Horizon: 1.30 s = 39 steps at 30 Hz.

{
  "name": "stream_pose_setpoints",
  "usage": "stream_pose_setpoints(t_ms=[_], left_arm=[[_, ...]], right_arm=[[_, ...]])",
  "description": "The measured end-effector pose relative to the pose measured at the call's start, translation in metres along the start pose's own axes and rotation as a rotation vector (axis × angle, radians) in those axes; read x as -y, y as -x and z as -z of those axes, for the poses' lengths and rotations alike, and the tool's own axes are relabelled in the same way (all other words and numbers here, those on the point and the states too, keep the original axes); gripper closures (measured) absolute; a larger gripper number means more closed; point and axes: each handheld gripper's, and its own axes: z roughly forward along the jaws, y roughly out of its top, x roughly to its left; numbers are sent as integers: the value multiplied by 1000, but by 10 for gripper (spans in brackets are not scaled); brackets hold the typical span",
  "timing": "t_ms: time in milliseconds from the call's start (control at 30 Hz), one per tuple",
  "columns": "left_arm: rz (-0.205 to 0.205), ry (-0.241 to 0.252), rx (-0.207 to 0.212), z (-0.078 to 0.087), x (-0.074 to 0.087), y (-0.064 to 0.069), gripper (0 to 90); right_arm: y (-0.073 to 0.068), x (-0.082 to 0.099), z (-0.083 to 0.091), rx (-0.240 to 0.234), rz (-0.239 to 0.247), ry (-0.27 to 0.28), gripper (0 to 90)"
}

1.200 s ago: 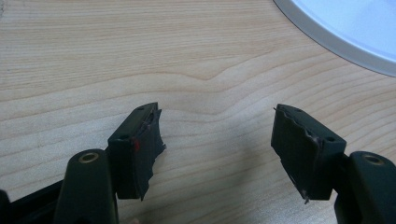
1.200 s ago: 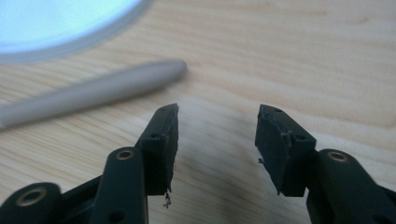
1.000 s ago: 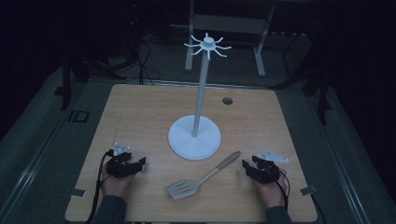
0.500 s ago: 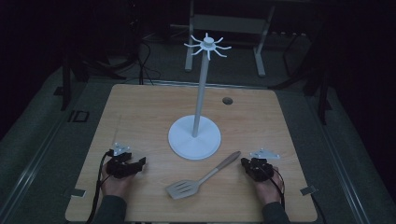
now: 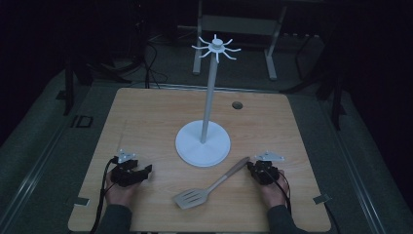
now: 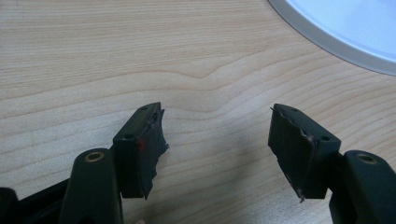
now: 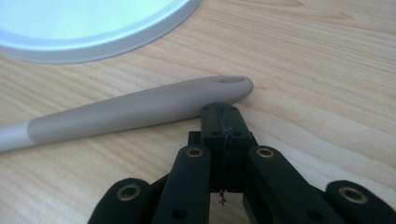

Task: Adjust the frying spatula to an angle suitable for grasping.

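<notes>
Spatula (image 7: pixel 135 109) likely light, rigid, smooth-handled, best gripped mid-handle; lying just ahead of right gripper (image 7: pixel 222 112), jaws just closed together, holding nothing.

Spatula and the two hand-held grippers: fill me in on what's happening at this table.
A person sits at a wooden table with a hand-held gripper in each hand. The right hand-held gripper has just closed its jaws, with nothing between them, and its tip sits right at the end of the spatula handle. The spatula lies flat in front of a white hook stand. The left hand-held gripper rests open on bare wood, holding nothing.
</notes>
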Motion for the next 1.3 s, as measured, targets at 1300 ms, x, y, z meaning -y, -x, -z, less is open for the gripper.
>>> stream_pose_setpoints(t_ms=[1300], left_arm=[[-20, 17, 5, 4, 0, 4, 366]], right_arm=[[-117, -17, -7, -296, 219, -10, 892]])
